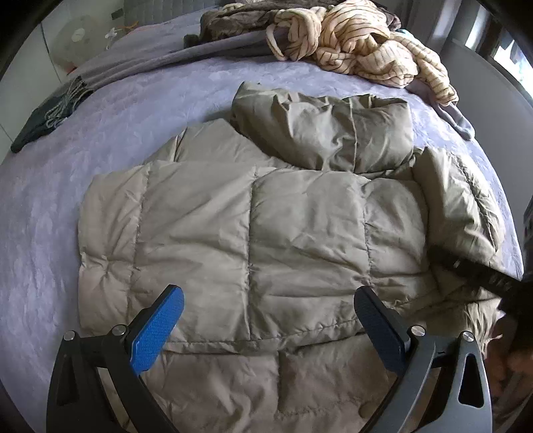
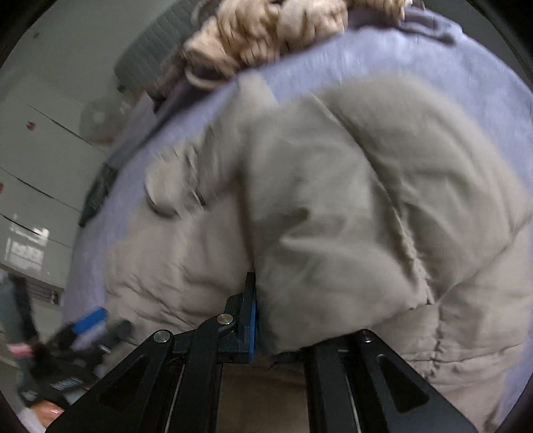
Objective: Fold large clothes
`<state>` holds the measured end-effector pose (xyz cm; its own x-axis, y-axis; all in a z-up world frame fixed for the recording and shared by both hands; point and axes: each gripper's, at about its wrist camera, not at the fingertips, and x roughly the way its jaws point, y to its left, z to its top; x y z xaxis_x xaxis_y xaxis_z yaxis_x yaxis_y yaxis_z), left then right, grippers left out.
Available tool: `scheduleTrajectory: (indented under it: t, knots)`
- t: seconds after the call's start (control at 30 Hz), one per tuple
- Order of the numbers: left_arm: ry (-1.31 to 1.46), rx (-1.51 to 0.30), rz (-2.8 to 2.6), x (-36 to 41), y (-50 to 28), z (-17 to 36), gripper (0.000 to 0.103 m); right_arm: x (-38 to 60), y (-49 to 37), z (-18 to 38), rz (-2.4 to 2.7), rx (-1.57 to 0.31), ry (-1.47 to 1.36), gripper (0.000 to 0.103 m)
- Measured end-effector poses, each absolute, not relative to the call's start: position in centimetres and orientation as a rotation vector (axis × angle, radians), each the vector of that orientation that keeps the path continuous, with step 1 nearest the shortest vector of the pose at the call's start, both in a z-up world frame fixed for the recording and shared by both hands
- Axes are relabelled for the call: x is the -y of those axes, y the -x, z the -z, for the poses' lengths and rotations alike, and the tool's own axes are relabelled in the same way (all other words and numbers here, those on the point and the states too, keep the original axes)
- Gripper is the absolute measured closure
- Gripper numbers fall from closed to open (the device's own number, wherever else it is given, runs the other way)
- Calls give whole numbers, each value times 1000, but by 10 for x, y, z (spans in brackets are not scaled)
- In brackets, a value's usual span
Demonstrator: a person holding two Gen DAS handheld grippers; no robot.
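A khaki quilted puffer jacket (image 1: 253, 233) lies spread on the lavender bed (image 1: 133, 110), hood toward the far side. My left gripper (image 1: 266, 313) is open and empty, its blue-padded fingers (image 1: 156, 329) hovering over the jacket's near hem. My right gripper (image 2: 263, 319) is shut on a thick fold of the jacket (image 2: 333, 233) and lifts it; only its left blue pad shows, the other is hidden by fabric. The right wrist view is motion-blurred. The right gripper also shows at the right edge of the left wrist view (image 1: 473, 273), at the jacket's right sleeve.
A cream striped knit (image 1: 363, 43) and a brown and grey garment (image 1: 233, 20) are piled at the bed's far side. A dark fringed scarf (image 1: 46, 113) lies at the left edge. White cabinets (image 2: 40, 173) stand beyond the bed.
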<state>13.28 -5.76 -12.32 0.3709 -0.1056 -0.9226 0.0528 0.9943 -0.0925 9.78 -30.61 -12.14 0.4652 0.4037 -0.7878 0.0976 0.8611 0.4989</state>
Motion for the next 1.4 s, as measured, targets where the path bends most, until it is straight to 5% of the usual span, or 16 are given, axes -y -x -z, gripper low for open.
scheduleTrajectory:
  t: [0.2, 0.27, 0.33, 0.4, 0.67, 0.7, 0.73, 0.77, 0.87, 1.1, 1.4]
  knots:
    - [73, -1193, 123, 64, -138, 130, 1, 324, -100, 136, -180, -1159, -647, 89]
    - [82, -1189, 139, 67, -141, 129, 1, 333, -94, 130, -183, -1156, -693, 78]
    - [91, -1184, 155, 68, -143, 128, 1, 344, -84, 120, -184, -1121, -733, 44]
    - [100, -1180, 165, 67, -147, 127, 1, 359, -76, 108, -168, -1065, -779, 33]
    - [187, -1165, 204, 42, -160, 127, 1, 442, -63, 127, -14, -871, -1192, 34]
    - [204, -1162, 219, 38, -162, 127, 1, 448, -64, 131, -2, -845, -1254, 51]
    - [223, -1158, 234, 33, -163, 127, 1, 452, -66, 133, 9, -824, -1292, 84]
    - [245, -1155, 250, 28, -164, 127, 2, 450, -71, 133, 13, -826, -1298, 91]
    - [317, -1151, 298, 15, -167, 126, 18, 429, -88, 113, -61, -820, -1197, 92]
    - [553, -1137, 372, -27, -171, 126, 18, 299, -122, 48, -348, -901, -641, 92]
    - [756, -1123, 550, -38, -183, 130, 18, 184, -104, 91, -447, -1147, -280, 85]
